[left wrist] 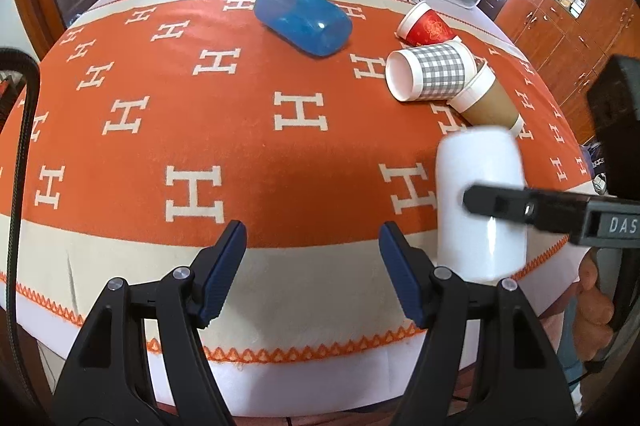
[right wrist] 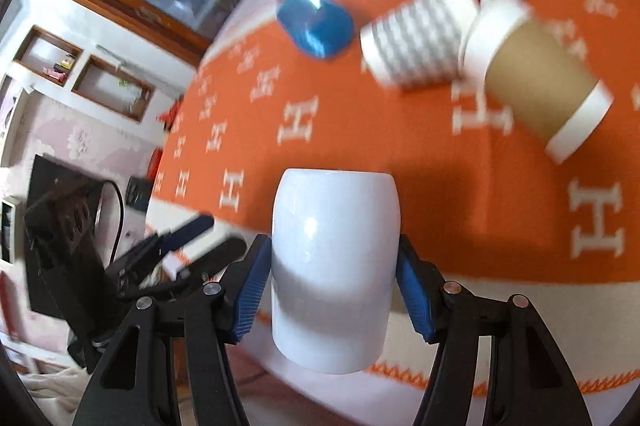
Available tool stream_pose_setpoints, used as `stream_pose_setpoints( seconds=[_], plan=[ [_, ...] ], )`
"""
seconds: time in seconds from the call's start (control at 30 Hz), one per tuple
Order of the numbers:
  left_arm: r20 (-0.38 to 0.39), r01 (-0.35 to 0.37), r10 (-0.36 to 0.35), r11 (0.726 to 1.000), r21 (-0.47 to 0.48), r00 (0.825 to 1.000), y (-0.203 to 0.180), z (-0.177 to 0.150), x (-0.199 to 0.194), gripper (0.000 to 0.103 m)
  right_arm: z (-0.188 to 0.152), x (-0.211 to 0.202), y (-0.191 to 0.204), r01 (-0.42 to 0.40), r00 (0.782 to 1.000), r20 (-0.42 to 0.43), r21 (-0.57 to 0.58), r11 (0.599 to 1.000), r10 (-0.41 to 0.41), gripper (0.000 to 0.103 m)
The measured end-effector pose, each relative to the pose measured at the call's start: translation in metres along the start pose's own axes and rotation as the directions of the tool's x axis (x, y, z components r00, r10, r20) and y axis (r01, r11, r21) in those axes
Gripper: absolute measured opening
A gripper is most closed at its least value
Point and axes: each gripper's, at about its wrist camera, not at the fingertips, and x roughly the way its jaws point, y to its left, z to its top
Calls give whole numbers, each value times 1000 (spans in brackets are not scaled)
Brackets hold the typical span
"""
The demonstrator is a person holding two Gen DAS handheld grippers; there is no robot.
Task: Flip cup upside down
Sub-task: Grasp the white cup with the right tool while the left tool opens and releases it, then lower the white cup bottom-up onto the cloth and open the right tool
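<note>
Cups: 5 total. 1 white cup (right wrist: 335,274) pinched btwn blue pads (right wrist: 252,290) of right gripper (right wrist: 334,290), above near edge of orange cloth (left wrist: 248,130). Left gripper (left wrist: 312,270) spread wide, holding nothing. 4 cups lying on cloth: blue cup (left wrist: 303,19), red cup (left wrist: 426,25), checked cup (left wrist: 430,70), brown cup (left wrist: 486,100).

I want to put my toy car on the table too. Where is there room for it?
The big orange cloth is bare between the blue cup and the near cream border, left of the white cup held by the right tongs. The far right is crowded: the red, checked and brown paper cups lie bunched together.
</note>
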Motion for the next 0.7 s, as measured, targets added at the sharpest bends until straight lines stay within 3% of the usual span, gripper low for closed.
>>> stream_pose_setpoints(
  seconds=[0.17, 0.33, 0.5, 0.7],
  plan=[
    [16, -17, 18, 999, -27, 1000, -1, 0, 2, 67, -2, -5, 18, 120, 977, 187, -70, 990, -105, 61],
    [50, -42, 45, 998, -55, 998, 1, 1, 0, 67, -13, -1, 24, 224, 930, 325, -129, 966, -172, 61],
    [71, -50, 55, 997, -61, 996, 3, -1, -1, 67, -36, 1, 20, 267, 905, 388, -205, 942, -172, 61],
    [65, -34, 37, 998, -59, 997, -1, -5, 3, 67, -63, -3, 23, 297, 895, 412, -262, 918, -172, 61]
  ],
)
